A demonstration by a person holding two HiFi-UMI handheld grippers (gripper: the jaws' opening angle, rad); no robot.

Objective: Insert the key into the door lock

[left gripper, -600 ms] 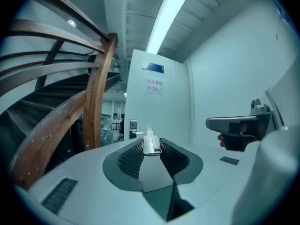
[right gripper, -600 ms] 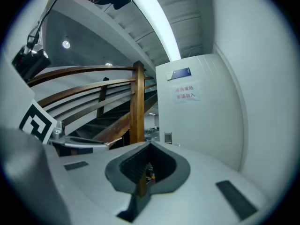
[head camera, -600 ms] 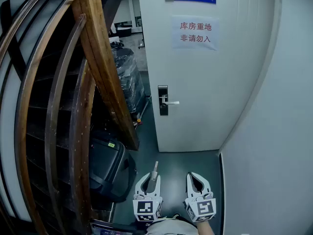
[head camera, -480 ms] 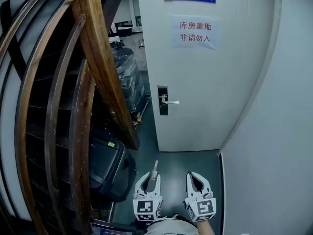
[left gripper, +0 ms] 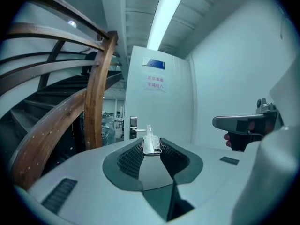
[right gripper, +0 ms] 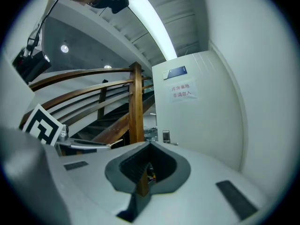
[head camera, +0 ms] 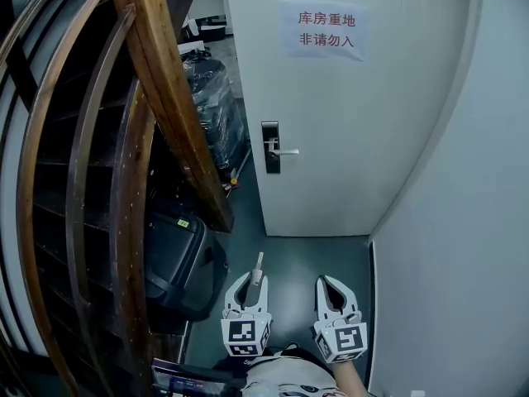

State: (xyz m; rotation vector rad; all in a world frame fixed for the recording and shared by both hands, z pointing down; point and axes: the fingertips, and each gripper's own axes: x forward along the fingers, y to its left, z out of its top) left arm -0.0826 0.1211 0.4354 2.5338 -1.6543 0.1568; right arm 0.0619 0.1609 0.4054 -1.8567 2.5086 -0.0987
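Note:
A silver key (head camera: 257, 267) sticks forward out of my left gripper (head camera: 252, 279), whose jaws are shut on its flat head. In the left gripper view the key (left gripper: 151, 142) points toward the door lock (left gripper: 133, 124), still some way off. The lock (head camera: 270, 146) is a dark plate with a silver lever handle (head camera: 284, 151) on the left edge of the white door (head camera: 355, 131). My right gripper (head camera: 326, 282) is held beside the left one, shut with nothing in it. From the right gripper view (right gripper: 150, 146) the lock (right gripper: 166, 136) shows small ahead.
A curved wooden stair railing (head camera: 161, 98) rises close on the left. Under it lie a black suitcase (head camera: 178, 263) and wrapped goods (head camera: 211, 98). A white wall (head camera: 463, 222) closes the right side. A paper notice (head camera: 325, 30) hangs on the door.
The door and lock have slid slightly up and left in the head view and look a bit nearer. Both grippers have risen a little in the picture, side by side, the key still held.

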